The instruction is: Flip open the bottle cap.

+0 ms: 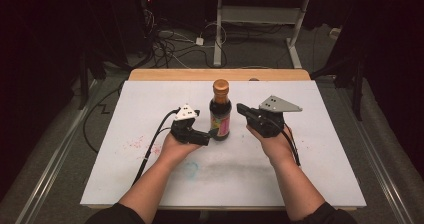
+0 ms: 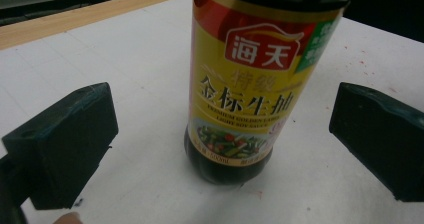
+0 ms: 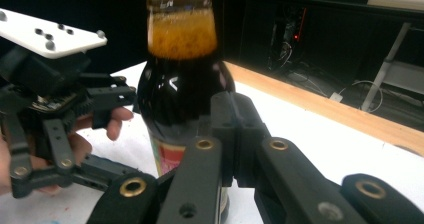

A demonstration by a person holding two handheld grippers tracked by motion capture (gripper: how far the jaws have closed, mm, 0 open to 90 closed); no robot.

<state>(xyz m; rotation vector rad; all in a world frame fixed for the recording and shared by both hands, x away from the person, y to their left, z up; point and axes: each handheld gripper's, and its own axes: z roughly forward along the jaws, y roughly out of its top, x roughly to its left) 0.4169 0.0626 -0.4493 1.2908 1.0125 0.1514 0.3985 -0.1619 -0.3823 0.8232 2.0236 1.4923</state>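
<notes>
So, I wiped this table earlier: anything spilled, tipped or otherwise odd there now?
The bottle stands upright with its cap on, nothing spilled around it. Only the white table looks off: faint red specks at the left and a bluish smudge near the front.

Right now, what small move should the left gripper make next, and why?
Probably close the left gripper on the bottle. Its jaws stand wide open on either side of the upright bottle's lower body, touching nothing. The right gripper, jaws together, points at the bottle from the other side.
</notes>
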